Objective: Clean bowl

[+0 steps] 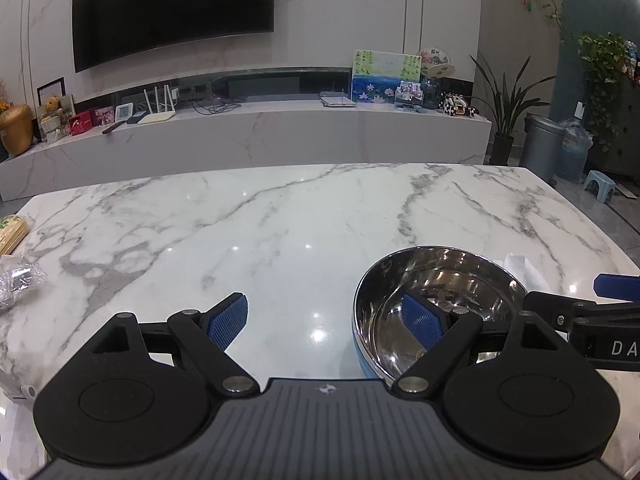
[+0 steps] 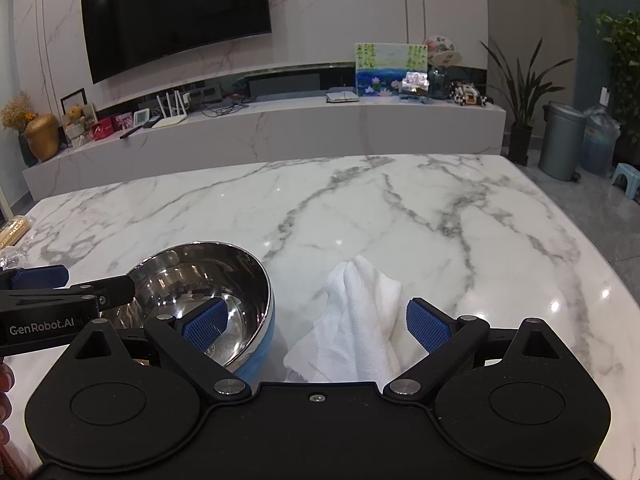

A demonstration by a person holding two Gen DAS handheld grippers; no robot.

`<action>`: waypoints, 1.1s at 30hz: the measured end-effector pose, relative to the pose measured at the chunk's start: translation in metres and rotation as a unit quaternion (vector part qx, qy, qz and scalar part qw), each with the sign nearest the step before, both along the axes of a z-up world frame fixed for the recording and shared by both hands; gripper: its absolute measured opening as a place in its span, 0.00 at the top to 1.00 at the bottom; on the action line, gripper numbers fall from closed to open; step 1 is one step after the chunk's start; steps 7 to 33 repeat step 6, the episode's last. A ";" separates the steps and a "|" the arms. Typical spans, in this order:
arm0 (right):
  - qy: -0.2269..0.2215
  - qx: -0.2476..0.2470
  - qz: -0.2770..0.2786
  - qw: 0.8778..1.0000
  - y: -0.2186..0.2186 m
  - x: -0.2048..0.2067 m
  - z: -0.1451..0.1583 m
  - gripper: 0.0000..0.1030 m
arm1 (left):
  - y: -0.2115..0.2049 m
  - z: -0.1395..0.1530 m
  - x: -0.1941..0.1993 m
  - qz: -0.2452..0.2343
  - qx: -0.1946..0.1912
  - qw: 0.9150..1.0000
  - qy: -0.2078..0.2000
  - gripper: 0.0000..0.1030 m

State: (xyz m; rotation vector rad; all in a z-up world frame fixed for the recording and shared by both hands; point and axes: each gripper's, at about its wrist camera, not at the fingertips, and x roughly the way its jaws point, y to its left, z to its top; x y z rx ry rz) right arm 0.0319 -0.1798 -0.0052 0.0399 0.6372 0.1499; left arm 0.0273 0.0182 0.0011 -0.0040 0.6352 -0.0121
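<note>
- The bowl point(image 2: 208, 312) is shiny steel inside with a light blue outer wall; it stands upright on the near part of the marble desk point(image 2: 360, 208), with nothing clearly visible in it but reflections.
- A crumpled white cloth point(image 2: 356, 320) lies on the desk just beside the bowl, on its right, apart from the rim.
- The right tool point(image 2: 316, 326) is spread wide and holds nothing: its left blue finger sits over the bowl's inside, its right finger over bare desk past the cloth, so the cloth and the bowl's right rim lie between them.
- The left tool point(image 1: 332, 324) is also spread wide and empty; its right finger reaches over the bowl point(image 1: 440, 300), its left finger over bare desk.
- In the left wrist view the right tool's fingers come in from the right edge at the bowl's rim; whether they touch it I cannot tell.
- At the desk's far left edge lie a clear plastic bag point(image 1: 18, 280) and a bundle of chopsticks point(image 1: 12, 232).
- Beyond the desk, a dark television point(image 2: 176, 12) hangs on the wall.
</note>
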 end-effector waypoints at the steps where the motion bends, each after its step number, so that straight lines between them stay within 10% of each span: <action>1: 0.000 0.000 0.000 1.000 0.000 0.000 0.000 0.07 | 0.000 0.000 0.000 0.000 -0.001 1.000 0.001 0.18; 33: 0.001 0.000 0.001 1.000 0.000 0.000 -0.001 0.07 | 0.000 0.000 0.001 0.000 -0.001 1.000 0.003 0.18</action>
